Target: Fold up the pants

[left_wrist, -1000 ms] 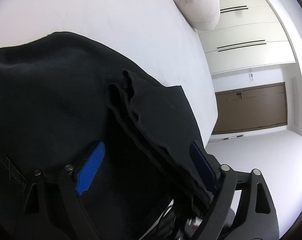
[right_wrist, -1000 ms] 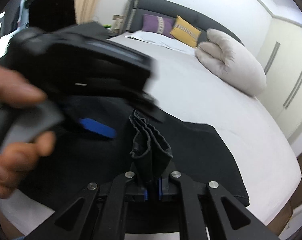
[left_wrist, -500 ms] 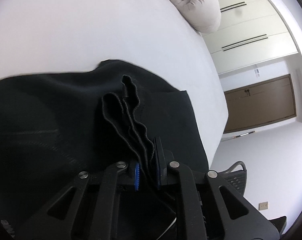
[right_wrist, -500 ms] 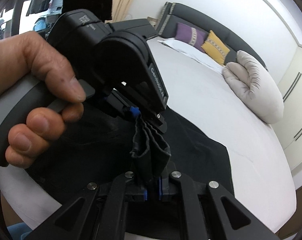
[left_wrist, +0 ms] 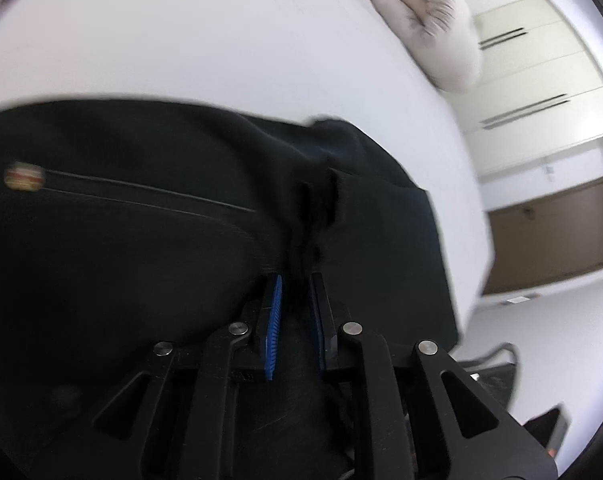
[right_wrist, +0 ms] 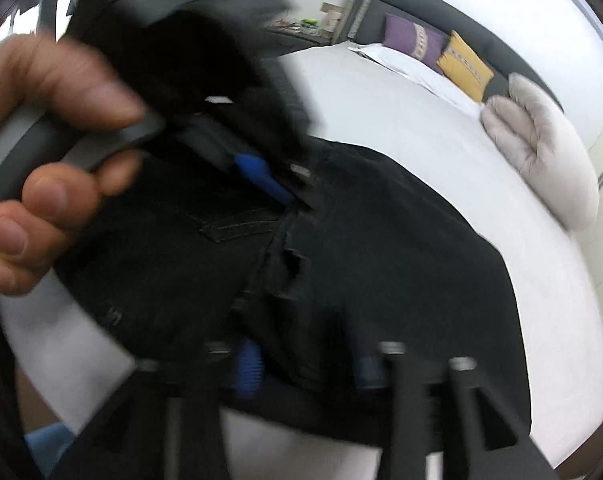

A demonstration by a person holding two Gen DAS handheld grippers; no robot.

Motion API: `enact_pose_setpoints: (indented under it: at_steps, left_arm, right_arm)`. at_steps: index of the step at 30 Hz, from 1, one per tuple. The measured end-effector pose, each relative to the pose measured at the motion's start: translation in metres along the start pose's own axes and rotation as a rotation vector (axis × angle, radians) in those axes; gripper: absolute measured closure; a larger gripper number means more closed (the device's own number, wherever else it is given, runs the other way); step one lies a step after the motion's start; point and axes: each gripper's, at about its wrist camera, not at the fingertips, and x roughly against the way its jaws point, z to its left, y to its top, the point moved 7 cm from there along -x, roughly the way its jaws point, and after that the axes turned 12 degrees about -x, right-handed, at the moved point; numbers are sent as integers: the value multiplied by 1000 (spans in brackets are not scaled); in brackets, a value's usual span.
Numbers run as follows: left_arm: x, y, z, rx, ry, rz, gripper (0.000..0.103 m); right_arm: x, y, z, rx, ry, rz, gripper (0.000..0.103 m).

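Black pants (left_wrist: 149, 248) spread across the white bed (left_wrist: 229, 40), filling the lower half of both views. Left gripper (left_wrist: 295, 300) at 6 o'clock, blue pads (left_wrist: 273, 328) pinched on a bunched ridge of pants fabric. Right gripper (right_wrist: 305, 364) at 6 o'clock, blurred, pads set apart with cloth lying between. Beige pillow (right_wrist: 541, 148) at 2 o'clock.

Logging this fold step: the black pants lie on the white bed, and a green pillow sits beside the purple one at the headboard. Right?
Not quite. The right wrist view shows the pillow beside the purple pillow is yellow, not green. The rest holds: the black pants lie on the white bed.
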Motion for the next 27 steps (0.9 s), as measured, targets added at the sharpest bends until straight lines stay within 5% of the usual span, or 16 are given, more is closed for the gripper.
enact_pose_setpoints:
  at_steps: [4, 9, 12, 16, 22, 27]
  left_arm:
    - [17, 9, -36, -107, 43, -66, 90]
    - [-24, 4, -99, -312, 56, -17, 90]
    - [-53, -21, -90, -313, 81, 63, 90]
    - [-58, -28, -92, -392, 89, 31, 90]
    - [-63, -32, -81, -381, 72, 39, 90]
    - [-51, -32, -60, -366, 46, 29, 90]
  right_arm:
    - [25, -3, -46, -243, 277, 88, 39]
    - [29, 20, -153, -564, 532, 114, 92]
    - [12, 42, -208, -678, 623, 88, 96]
    - [-44, 65, -255, -785, 688, 157, 96]
    - [-131, 70, -267, -845, 673, 349, 103]
    - [-119, 41, -268, -877, 739, 359, 103]
